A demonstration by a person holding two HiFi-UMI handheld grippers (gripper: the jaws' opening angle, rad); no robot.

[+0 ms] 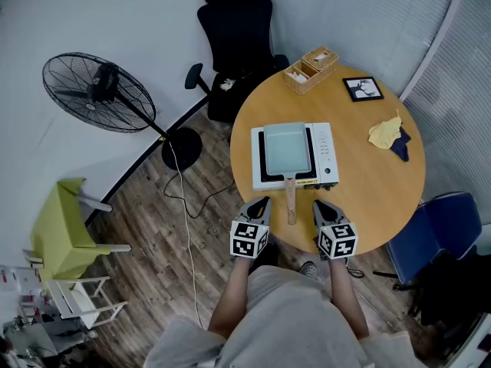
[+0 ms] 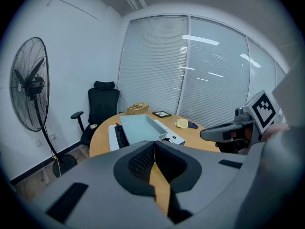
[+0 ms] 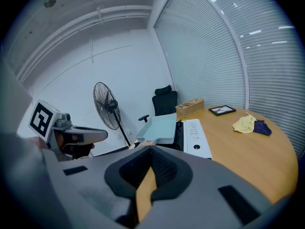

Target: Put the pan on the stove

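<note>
Wooden pan handle (image 1: pixel 291 202) pointed back at you, between your left hand-held gripper (image 1: pixel 262 201) and right hand-held gripper (image 1: pixel 319 204), both pressed together, empty; the pan (image 1: pixel 285 146) sat ahead on the stove (image 1: pixel 324 152).

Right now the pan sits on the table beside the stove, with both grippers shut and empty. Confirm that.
Wrong in one point: the head view shows the pan on the stove, not on the table beside it. The left gripper and the right gripper are shut and empty.
</note>
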